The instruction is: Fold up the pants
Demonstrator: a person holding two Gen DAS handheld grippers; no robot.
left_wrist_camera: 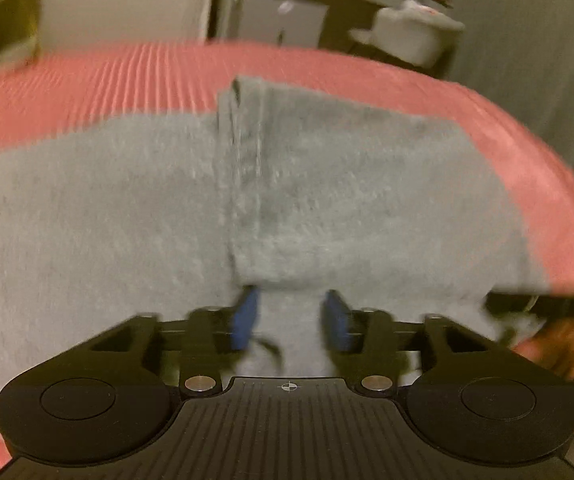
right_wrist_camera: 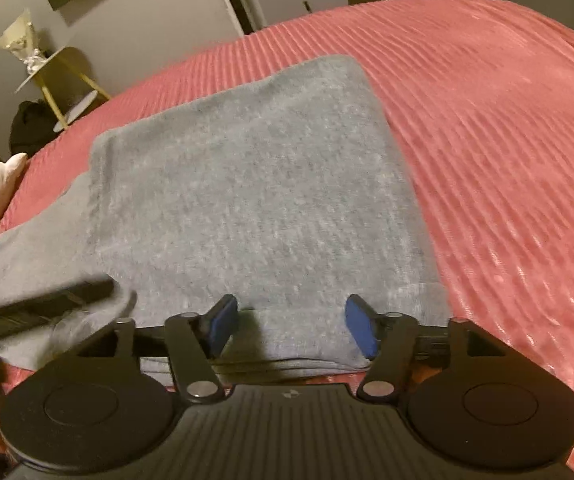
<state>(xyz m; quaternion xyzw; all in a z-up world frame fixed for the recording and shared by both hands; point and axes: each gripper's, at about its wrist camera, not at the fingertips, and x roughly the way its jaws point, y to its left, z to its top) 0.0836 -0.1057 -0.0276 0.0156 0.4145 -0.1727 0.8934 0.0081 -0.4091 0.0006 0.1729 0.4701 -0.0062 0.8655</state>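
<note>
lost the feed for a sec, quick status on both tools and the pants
Left tool open, nothing gripped. Right tool open over near edge of folded grey pants. Pants flat on red bedspread. Nothing in the way.

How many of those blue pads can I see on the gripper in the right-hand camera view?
2: one blue pad on the left finger, the other blue pad on the right finger, both above the gray pants.

left claw (left_wrist_camera: pixel 291 322) seemingly parted, right claw (right_wrist_camera: pixel 293 330) — wide

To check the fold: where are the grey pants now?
In both wrist views the grey pants lie folded on the red bedspread, just ahead of both grippers.
</note>
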